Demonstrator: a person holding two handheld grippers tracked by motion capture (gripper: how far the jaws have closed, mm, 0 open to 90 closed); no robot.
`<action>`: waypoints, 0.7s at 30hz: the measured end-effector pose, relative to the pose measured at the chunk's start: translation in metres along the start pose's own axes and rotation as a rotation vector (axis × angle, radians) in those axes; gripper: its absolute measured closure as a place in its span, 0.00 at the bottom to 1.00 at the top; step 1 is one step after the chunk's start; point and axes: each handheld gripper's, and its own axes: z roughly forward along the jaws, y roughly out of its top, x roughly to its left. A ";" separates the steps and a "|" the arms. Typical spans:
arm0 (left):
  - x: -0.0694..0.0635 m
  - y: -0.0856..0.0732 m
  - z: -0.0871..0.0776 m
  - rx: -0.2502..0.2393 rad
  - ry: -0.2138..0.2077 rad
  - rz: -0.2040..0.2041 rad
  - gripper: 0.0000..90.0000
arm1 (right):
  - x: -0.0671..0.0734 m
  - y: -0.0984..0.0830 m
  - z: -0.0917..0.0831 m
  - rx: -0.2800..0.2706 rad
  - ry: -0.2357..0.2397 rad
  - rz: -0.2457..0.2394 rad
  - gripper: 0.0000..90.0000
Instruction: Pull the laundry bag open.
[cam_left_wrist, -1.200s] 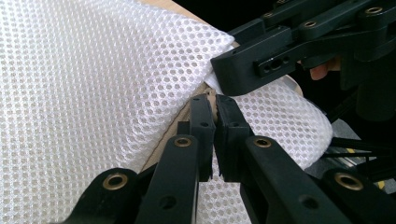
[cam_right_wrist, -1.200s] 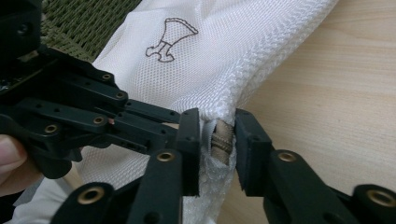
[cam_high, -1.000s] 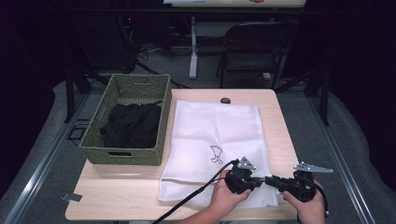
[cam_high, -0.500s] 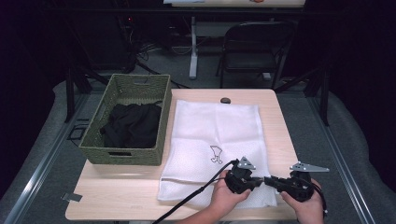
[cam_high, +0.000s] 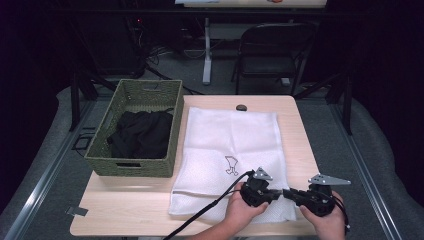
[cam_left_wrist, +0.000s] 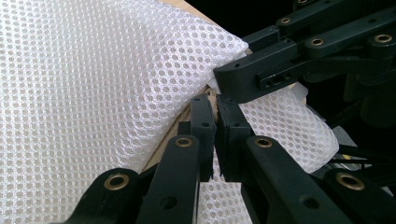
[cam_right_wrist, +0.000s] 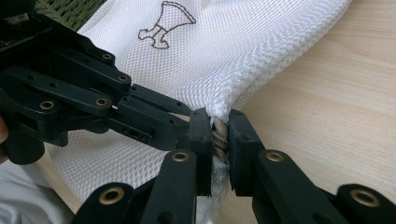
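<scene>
A white mesh bag (cam_high: 230, 140) with a small dark emblem (cam_high: 231, 165) lies flat on the wooden table (cam_high: 125, 205). Both grippers meet at its near right corner. My left gripper (cam_high: 280, 192) points right and is shut on the bag's edge (cam_left_wrist: 93, 93), with mesh pinched between the pads at the left gripper (cam_left_wrist: 215, 140). Facing it, my right gripper (cam_high: 289, 193) has just been closing its jaws. In the right gripper view, the right gripper (cam_right_wrist: 219, 140) clamps the bunched hem of the bag (cam_right_wrist: 243, 56), tip to tip with the left gripper (cam_right_wrist: 184, 114).
A green woven basket (cam_high: 130, 167) holding black cloth (cam_high: 140, 135) stands at the table's left, touching the bag's side. A small dark object (cam_high: 241, 107) sits at the far edge. A folding chair (cam_high: 272, 50) stands beyond the table.
The grey plate on the right gripper has shifted slightly left. Hands, bag and basket lie as before.
</scene>
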 end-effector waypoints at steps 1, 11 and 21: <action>0.000 0.000 0.000 -0.001 -0.002 -0.006 0.96 | 0.000 0.000 0.000 -0.001 -0.007 -0.008 0.91; 0.001 0.000 -0.002 -0.005 -0.015 -0.085 0.97 | 0.001 0.000 -0.001 -0.004 -0.017 -0.024 0.91; 0.000 0.001 -0.003 -0.002 -0.008 -0.107 0.97 | 0.003 0.001 -0.001 -0.001 -0.027 -0.027 0.91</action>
